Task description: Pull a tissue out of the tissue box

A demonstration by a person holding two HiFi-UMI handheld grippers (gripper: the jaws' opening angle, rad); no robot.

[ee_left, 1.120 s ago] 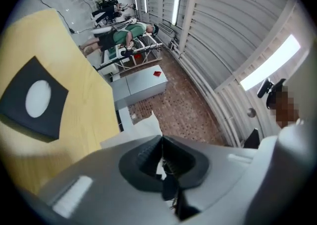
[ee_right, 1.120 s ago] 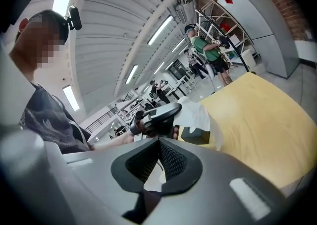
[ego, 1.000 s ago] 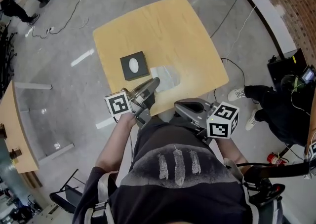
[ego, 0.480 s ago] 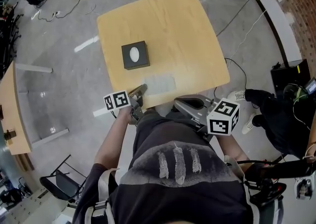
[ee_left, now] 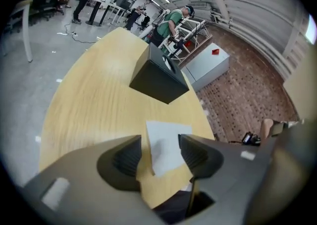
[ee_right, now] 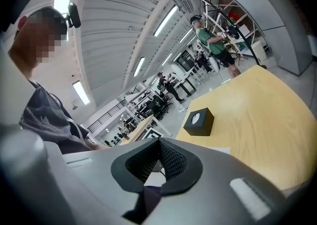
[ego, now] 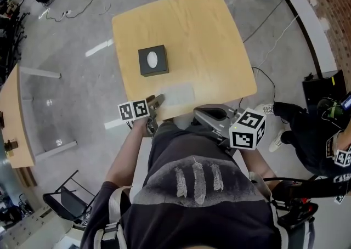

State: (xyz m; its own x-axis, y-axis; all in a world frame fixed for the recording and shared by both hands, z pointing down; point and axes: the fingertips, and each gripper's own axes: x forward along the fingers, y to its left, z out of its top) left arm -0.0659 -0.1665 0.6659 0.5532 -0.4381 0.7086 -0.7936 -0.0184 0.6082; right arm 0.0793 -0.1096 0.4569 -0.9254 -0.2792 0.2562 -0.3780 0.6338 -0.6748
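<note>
Holding the right gripper [ee_right: 159, 162] back, well short of the box [ego: 153, 60], jaws closed on nothing, seemingly to keep clear. Opening the jaws of the left gripper [ee_left: 161, 152] over the tissue [ee_left: 166, 144], lying flat on the table [ego: 208, 39] on the box's near side, nothing pinched. Likely letting go, pull apparently done.

Black tissue box [ego: 153, 60], flat tissue [ego: 176, 94] nearby
</note>
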